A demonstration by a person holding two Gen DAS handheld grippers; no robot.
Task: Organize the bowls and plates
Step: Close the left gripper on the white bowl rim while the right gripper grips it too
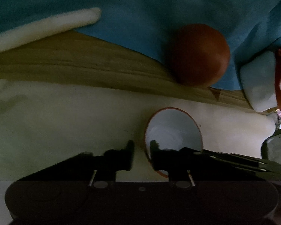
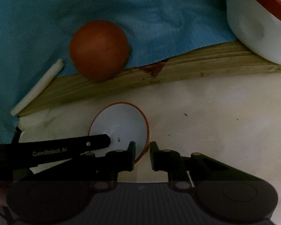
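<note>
Surface: pale counter point(image 2: 215, 112), wooden board point(image 2: 178, 71) beyond, blue cloth point(image 2: 159, 18) draped over it.
Brown bowl point(image 2: 99, 49): upside down at cloth's edge.
Small white bowl point(image 2: 119, 125): on counter, mouth up, red-rimmed.
Left gripper point(image 1: 142, 155): narrow, pinching the bowl's left rim.
Right gripper point(image 2: 142, 155): narrow, pinching its right rim.

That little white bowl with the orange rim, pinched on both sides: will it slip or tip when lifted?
The small bowl looks glazed and smooth, so its thin rim may slip. The left gripper and right gripper pinch opposite edges, which probably limits tipping. It seems rigid and likely breakable.
</note>
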